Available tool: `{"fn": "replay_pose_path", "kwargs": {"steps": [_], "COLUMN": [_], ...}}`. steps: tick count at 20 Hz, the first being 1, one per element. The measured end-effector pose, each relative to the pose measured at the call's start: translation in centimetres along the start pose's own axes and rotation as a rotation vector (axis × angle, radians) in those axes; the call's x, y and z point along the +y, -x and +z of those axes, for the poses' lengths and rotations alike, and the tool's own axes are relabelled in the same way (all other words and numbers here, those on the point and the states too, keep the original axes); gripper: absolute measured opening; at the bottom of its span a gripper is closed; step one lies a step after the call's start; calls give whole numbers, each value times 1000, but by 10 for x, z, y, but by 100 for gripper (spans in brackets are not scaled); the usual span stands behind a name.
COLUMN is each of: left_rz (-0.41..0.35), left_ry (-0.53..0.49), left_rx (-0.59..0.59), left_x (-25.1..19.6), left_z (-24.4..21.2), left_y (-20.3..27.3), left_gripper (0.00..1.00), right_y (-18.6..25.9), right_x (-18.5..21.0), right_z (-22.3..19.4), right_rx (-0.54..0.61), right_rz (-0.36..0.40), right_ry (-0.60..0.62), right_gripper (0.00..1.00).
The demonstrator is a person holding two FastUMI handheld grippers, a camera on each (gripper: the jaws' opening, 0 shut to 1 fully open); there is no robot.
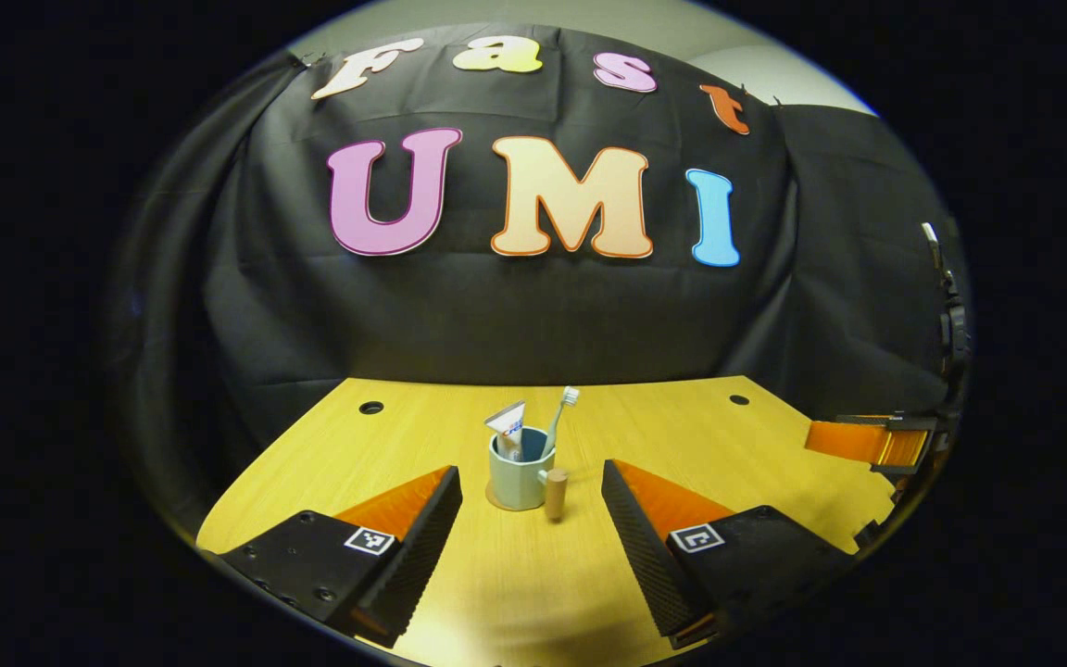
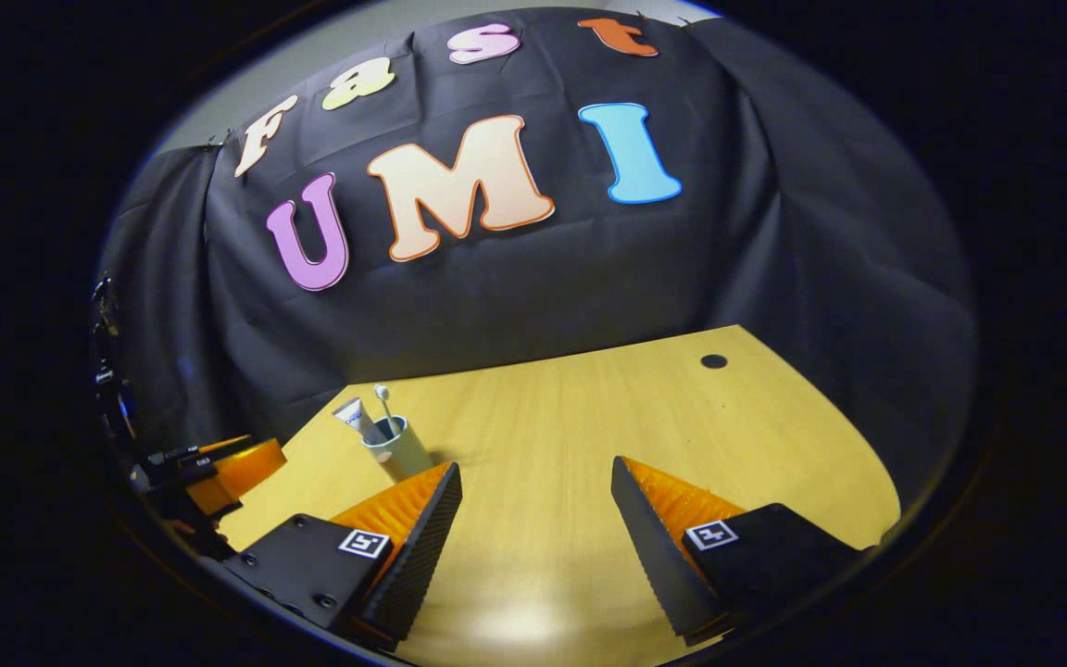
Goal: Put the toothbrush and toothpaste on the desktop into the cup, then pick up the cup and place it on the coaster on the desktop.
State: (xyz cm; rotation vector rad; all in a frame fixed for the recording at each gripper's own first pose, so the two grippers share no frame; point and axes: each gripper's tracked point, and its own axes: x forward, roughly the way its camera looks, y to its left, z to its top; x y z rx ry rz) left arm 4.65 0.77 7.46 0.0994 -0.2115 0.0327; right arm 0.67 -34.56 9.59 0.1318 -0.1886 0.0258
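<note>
Resting on coaster (image 1: 495, 501), cup (image 1: 517, 472) holds toothbrush (image 1: 559, 419) and toothpaste (image 1: 508, 428), task looks finished; left gripper (image 1: 532, 500) at 6 o'clock and right gripper (image 2: 535, 505) both spread, empty.

The left gripper (image 1: 532, 496) has two wedge-shaped fingers, each with a finely ribbed inner pad (image 1: 422, 542) and a dark blocky base set with small round screws. A small square black-and-white marker tag (image 1: 369, 540) sits on top of each base, just behind the pad. The right gripper (image 2: 535, 500) is built alike: ribbed pads, screwed dark bases, a square tag (image 2: 711, 534) behind each pad
</note>
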Motion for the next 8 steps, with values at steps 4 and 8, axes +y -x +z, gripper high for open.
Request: {"fn": "replay_pose_path", "kwargs": {"steps": [4,8], "left_rz": [-22,-42], "left_ry": [-16,-43], "left_rx": [-5,-21], "left_x": [-24,-46], "left_z": [9,16], "left_y": [-2,-2], "left_gripper": [92,92], "right_y": [19,35], "right_x": [-38,-56], "right_z": [10,16], "right_rx": [-25,-58], "right_rz": [-37,-36], "right_ry": [-11,-79], "right_gripper": [100,100]}}
